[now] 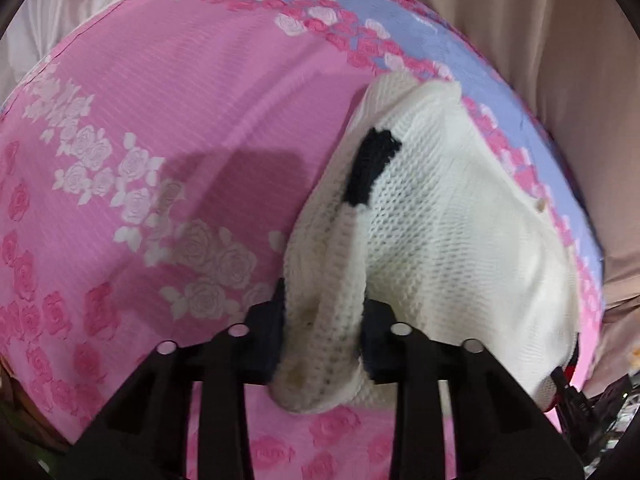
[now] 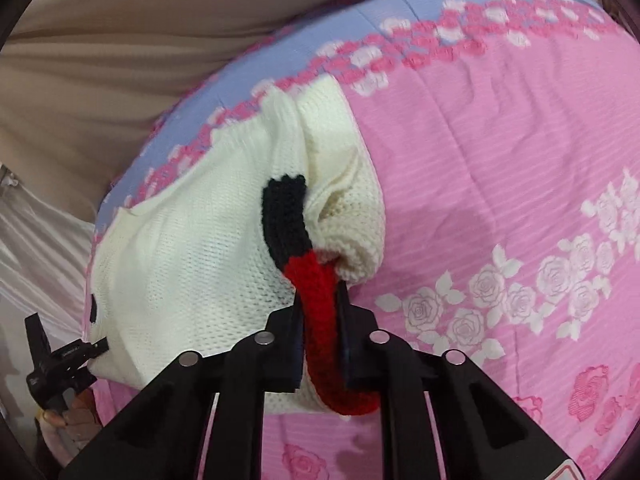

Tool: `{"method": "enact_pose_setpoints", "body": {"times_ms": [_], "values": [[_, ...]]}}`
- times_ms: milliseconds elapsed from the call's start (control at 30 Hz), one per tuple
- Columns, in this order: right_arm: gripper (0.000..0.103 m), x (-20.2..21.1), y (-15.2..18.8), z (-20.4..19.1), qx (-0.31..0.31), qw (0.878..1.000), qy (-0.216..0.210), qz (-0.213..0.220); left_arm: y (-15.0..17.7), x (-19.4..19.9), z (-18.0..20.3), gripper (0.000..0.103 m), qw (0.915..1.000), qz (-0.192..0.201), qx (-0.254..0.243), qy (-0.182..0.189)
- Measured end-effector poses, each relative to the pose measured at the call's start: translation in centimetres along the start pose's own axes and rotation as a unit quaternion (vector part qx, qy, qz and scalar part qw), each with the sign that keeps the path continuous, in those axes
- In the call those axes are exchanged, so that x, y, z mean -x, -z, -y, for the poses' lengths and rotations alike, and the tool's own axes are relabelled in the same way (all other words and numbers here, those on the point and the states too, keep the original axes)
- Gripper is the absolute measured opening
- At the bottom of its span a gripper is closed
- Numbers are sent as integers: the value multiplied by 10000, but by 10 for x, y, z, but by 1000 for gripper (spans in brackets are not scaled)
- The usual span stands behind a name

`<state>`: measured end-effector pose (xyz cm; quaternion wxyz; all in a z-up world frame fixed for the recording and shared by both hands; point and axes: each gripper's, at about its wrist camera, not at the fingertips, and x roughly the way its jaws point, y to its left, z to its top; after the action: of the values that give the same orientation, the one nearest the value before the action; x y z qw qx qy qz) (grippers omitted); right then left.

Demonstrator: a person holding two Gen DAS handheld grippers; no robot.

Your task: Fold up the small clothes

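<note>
A small cream knit sweater [image 1: 448, 232] with a black patch [image 1: 372, 164] lies on the pink rose-print bedspread [image 1: 160, 120]. My left gripper [image 1: 324, 320] is shut on a bunched cream edge of it. In the right wrist view the sweater [image 2: 188, 248] shows a black and red knit band [image 2: 316, 312]. My right gripper [image 2: 320, 312] is shut on that red band. The left gripper [image 2: 68, 356] shows at the sweater's far left corner in the right wrist view.
The bedspread [image 2: 500, 140] has a lilac border [image 1: 440, 40] along its far edge. Beige curtain fabric [image 1: 540, 40] hangs beyond the bed. Dark clutter [image 1: 608, 400] sits at the lower right of the left wrist view.
</note>
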<state>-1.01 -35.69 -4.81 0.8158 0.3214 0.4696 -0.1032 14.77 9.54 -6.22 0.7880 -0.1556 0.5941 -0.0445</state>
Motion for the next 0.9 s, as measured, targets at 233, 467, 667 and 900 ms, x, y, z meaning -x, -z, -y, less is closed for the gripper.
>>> {"method": "enact_pose_setpoints", "body": {"times_ms": [233, 467, 667, 900], "values": [[9, 70, 43, 12, 403, 9985, 297, -222, 34, 48, -19, 25, 9973, -565, -155, 446], [24, 62, 129, 64, 177, 9899, 898, -1080, 108, 45, -45, 32, 9933, -1012, -490, -277], [67, 90, 79, 19, 513, 9949, 864, 116, 82, 101, 34, 72, 9854, 537, -1502, -595], [30, 15, 46, 7, 780, 9930, 881, -109, 45, 27, 64, 52, 9833, 305, -1558, -888]]}}
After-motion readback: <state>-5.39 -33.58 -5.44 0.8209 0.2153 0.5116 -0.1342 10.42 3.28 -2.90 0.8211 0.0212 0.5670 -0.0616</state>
